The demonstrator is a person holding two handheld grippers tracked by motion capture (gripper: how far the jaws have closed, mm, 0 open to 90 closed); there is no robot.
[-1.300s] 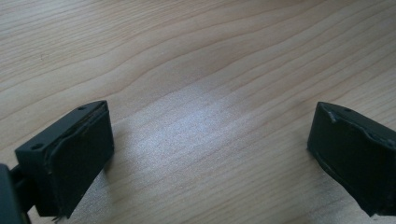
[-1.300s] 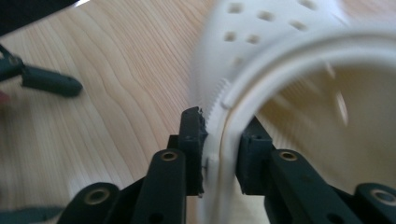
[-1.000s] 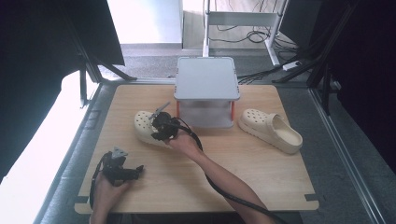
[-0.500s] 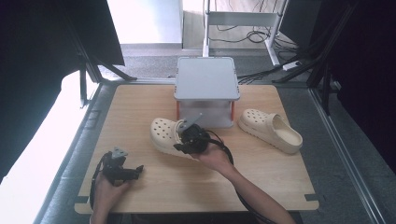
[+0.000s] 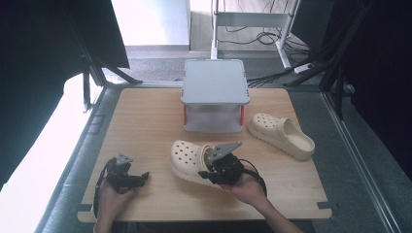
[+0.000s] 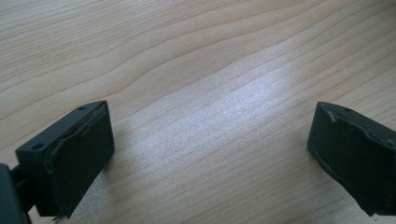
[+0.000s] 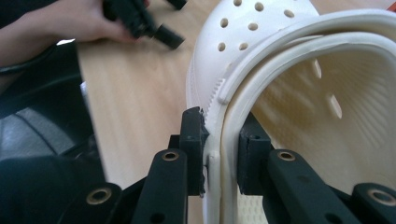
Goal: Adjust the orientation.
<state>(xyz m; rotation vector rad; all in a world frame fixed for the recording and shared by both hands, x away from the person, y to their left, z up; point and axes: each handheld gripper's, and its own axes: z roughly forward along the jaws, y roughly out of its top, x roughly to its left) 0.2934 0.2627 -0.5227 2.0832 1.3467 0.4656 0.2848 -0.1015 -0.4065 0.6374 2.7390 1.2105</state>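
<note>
Cream clog (image 5: 194, 160) lies in the lower middle of the high view, on the wooden table (image 5: 145, 121), its perforated toe pointing to the frame's left and its heel end caught by the right gripper (image 5: 217, 171), which a hand (image 5: 248, 187) brings in from the bottom edge. Behind it, at the centre of the frame, stands a grey box (image 5: 214, 94), and a second clog (image 5: 282, 136) rests to the right of that box, well apart from the first. At the lower left the left gripper (image 5: 141, 177) sits low over the table near its front edge, held in the other hand (image 5: 111, 196). In the left gripper view, two black jaws stand wide apart at the lower corners with bare wood grain between them and nothing held. In the right gripper view, the jaws are clamped on the clog's rim (image 7: 219, 140), one pad outside the wall and one inside, and the ribbed inner sole fills the right of the frame; whether the clog is lifted clear of the table or touching it cannot be told from here. The person's other hand shows blurred at the upper left with its gripper.
</note>
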